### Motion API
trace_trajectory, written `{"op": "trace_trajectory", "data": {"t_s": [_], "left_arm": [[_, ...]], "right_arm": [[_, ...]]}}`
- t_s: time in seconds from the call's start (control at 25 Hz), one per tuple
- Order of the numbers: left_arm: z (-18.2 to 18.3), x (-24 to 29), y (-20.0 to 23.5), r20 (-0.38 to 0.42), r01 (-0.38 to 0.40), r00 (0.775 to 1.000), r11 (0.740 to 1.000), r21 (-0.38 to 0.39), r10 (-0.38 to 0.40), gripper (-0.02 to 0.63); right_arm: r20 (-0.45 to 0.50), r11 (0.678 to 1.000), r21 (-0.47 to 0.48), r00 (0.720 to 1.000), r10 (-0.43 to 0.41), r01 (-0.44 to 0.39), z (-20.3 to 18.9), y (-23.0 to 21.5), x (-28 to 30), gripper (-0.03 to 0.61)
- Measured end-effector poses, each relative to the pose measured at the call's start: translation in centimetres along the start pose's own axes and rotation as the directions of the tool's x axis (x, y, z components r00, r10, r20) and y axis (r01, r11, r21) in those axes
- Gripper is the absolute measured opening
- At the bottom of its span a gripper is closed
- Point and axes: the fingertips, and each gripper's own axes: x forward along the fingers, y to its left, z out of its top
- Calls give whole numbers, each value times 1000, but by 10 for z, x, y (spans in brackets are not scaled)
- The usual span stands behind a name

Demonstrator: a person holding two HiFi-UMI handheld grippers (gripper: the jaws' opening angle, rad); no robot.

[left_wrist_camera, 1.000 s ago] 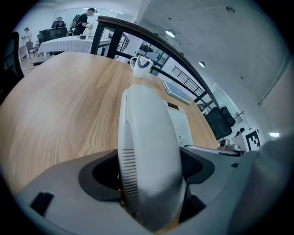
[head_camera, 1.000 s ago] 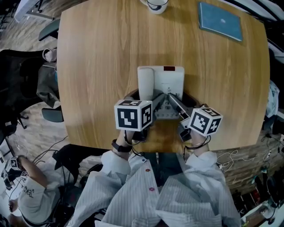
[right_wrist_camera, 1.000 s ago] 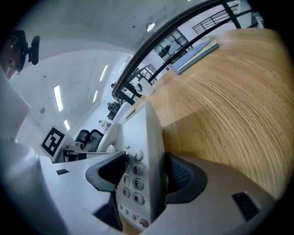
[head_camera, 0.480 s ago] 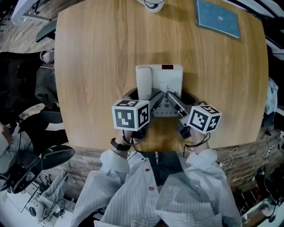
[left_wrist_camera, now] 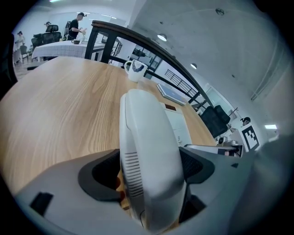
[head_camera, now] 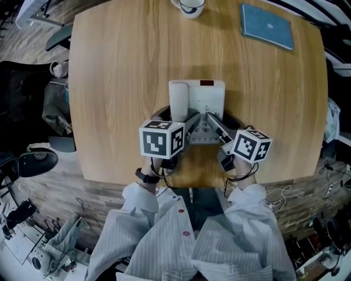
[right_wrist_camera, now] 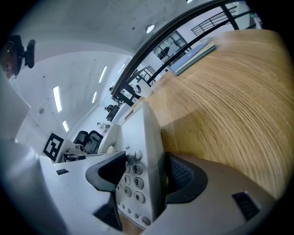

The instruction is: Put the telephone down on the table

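from above, the phone (head_camera: 205, 101) sits around the middle of the desk (head_camera: 120, 66), a little toward the near edge. the left tongs (head_camera: 185, 122) reach in at its near left and the right tongs (head_camera: 214, 123) at its near right. a mug (head_camera: 190, 5) stands at the far edge and a blue book (head_camera: 267, 26) lies far right. whether the phone's base touches the wood, i can't tell.

in the left gripper view, the tongs are clamped on the white handset (left_wrist_camera: 147, 151), a dark pad on each side.

in the right gripper view, the tongs grip the phone's right edge, one pad on the keypad (right_wrist_camera: 131, 176) face and the other on the outer side.
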Motion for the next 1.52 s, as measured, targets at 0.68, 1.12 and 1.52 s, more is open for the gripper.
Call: {"op": "trace_trajectory", "data": {"t_s": [0.68, 1.12, 1.52], "left_arm": [[9, -40, -6, 100, 2, 995, 999, -48, 3, 393], [46, -100, -49, 215, 42, 976, 999, -15, -38, 393], [65, -154, -98, 335, 82, 938, 995, 53, -95, 360]], "right_arm": [[113, 999, 12, 993, -35, 34, 19, 15, -37, 268], [174, 996, -39, 981, 89, -84, 45, 95, -61, 267], [229, 970, -161, 949, 218, -184, 63, 168, -104, 258]]}}
